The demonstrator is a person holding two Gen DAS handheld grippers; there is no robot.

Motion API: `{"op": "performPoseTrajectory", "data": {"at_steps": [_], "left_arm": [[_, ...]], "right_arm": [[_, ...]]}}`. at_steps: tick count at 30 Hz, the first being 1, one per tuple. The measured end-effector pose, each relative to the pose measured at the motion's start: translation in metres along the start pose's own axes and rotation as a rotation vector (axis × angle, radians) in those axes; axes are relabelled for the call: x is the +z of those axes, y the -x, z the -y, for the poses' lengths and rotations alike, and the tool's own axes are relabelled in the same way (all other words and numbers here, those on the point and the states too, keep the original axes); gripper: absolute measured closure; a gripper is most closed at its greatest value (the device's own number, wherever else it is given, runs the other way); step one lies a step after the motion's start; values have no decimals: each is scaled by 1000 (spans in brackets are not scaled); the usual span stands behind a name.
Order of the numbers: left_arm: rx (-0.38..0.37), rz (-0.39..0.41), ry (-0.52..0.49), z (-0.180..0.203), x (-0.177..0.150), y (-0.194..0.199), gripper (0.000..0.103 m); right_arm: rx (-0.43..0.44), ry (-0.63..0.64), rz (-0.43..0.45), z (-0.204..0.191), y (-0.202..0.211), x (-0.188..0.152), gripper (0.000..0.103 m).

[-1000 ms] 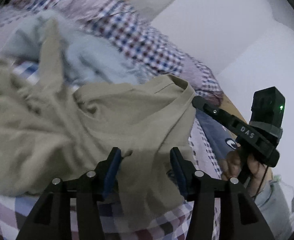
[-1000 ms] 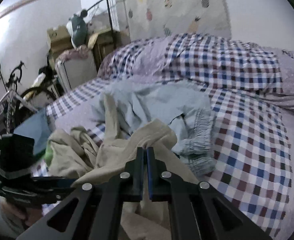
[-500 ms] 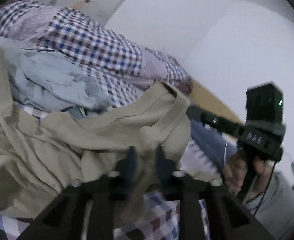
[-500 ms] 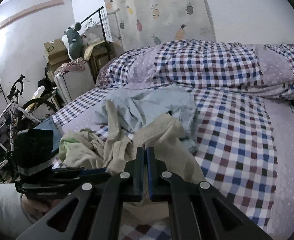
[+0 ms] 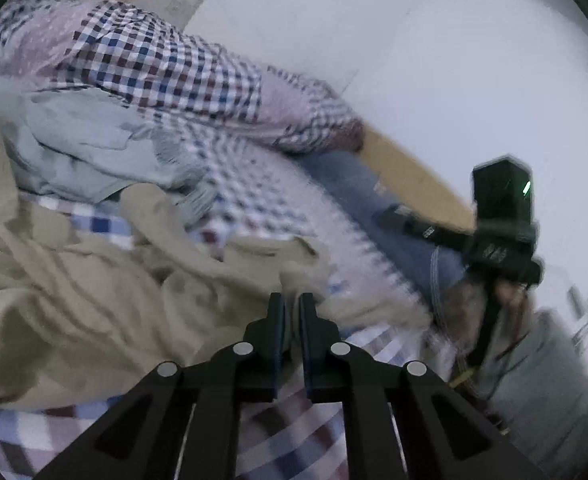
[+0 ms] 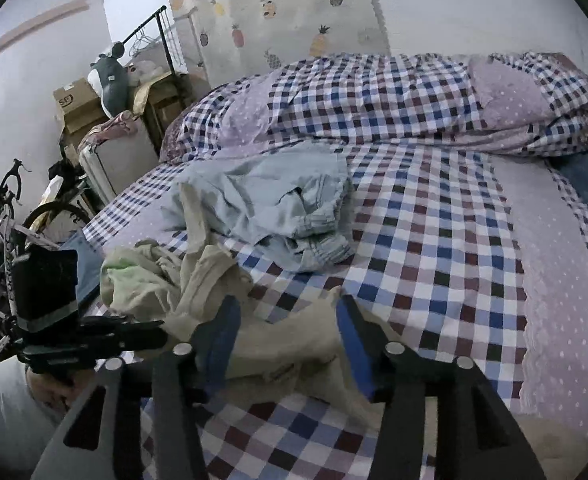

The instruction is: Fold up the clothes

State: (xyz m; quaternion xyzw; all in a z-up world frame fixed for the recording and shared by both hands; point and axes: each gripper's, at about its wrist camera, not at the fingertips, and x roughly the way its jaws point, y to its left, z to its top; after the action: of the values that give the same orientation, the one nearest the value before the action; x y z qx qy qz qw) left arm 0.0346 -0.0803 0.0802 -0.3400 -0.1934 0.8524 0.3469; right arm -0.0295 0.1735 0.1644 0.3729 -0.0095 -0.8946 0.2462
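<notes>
My left hand-held gripper [image 5: 290, 300] pinches the beige shirt [image 5: 93, 304] while my right hand-held gripper [image 6: 285, 320] stands spread over it

The left one's fingers are pressed together on a small raised fold of the shirt right at their tips; the rest of that shirt lies crumpled on the bed [image 5: 253, 196], spreading out to the left of this hand-held gripper. Beyond it, further ahead and to the left, lies a pale blue garment [image 5: 89, 140] in a heap. My right hand-held gripper has its blue-padded fingers [image 6: 352, 336] wide apart, with a flat part of the shirt [image 6: 285, 356] lying between and under them on the checked bedcover [image 6: 434, 248]; I cannot tell whether the pads touch the cloth. The pale blue garment [image 6: 277, 196] sits ahead of it, well apart
</notes>
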Motion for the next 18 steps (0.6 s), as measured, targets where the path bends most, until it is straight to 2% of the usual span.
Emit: {"op": "performPoseTrajectory", "data": {"at_steps": [5, 9, 11, 13, 16, 18], "left_arm": [[112, -26, 20, -15, -5, 6, 96], [218, -12, 128, -45, -6, 17, 96], [275, -5, 188, -66, -5, 18, 101], [335, -5, 249, -86, -5, 17, 101], [387, -15, 309, -109, -10, 20, 101], [395, -2, 311, -115, -11, 22, 101]], "right_arm": [[18, 12, -79, 17, -17, -13, 36], [11, 5, -129, 31, -33, -24, 35], [12, 32, -157, 33, -43, -26, 35], [3, 59, -175, 32, -51, -25, 35], [11, 113, -186, 28, -66, -16, 35], [32, 143, -190, 27, -79, -8, 35]]}}
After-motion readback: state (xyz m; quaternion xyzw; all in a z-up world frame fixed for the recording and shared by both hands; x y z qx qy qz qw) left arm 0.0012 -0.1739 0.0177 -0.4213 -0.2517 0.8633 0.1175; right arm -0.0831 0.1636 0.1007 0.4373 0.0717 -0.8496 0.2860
